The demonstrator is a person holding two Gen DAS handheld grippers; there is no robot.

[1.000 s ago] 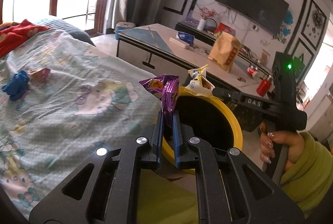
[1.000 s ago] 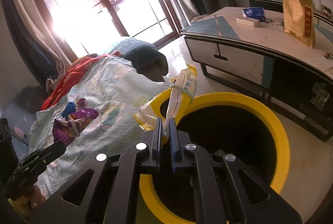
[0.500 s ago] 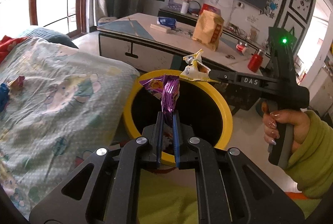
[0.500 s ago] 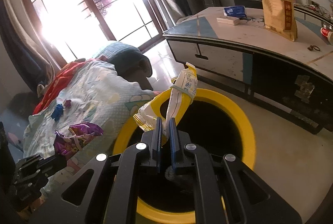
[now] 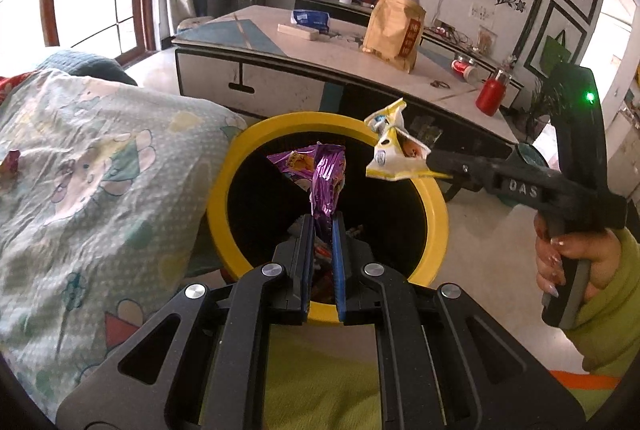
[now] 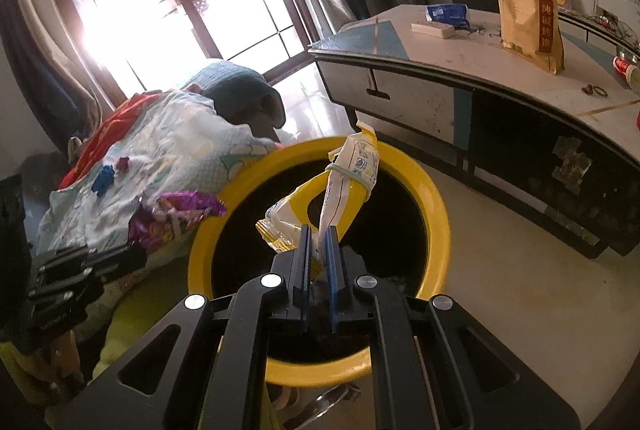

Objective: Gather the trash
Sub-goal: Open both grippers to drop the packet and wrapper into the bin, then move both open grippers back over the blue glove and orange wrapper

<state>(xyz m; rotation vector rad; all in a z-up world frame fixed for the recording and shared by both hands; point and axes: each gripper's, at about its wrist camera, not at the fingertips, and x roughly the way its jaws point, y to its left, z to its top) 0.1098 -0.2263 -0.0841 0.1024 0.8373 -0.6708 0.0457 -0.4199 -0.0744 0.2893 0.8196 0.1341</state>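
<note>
1. Left wrist view: left gripper (image 5: pixel 322 220) clamped tight on a purple foil wrapper (image 5: pixel 326 176), pinched at its lower end, crinkled top fanning out above the black mouth of the yellow-rimmed bin (image 5: pixel 224 186).
2. Over on the right, right gripper (image 5: pixel 430 166) reaching in from the side, gripped by a hand (image 5: pixel 568 262) in a lime-green sleeve, nipping a yellow-and-white snack packet (image 5: pixel 390 154) right over the bin's far rim.
3. Some litter visible at the bottom of the bin, too dark to name.
4. Left of the bin, a pale cartoon-print blanket (image 5: pixel 92 182); beyond it, a low white table (image 5: pixel 320 70) carrying a tan paper bag (image 5: pixel 394 26) and a red bottle (image 5: pixel 490 96).
5. Right wrist view: right gripper (image 6: pixel 319 232) closed narrow on the yellow-and-white snack packet (image 6: pixel 348 186), a pale band tied around its middle, the whole packet hanging above the bin (image 6: pixel 434 206) opening.
6. At left, the purple foil wrapper (image 6: pixel 176 216) held at the bin's near-left rim by the left gripper (image 6: pixel 136 254), blurred and dark here, jaws not readable from this side.
7. Back on the blanket (image 6: pixel 168 146): a small blue scrap (image 6: pixel 103 180) and a small purple scrap (image 6: pixel 122 163), lying just beside each other, well apart from the bin.
</note>
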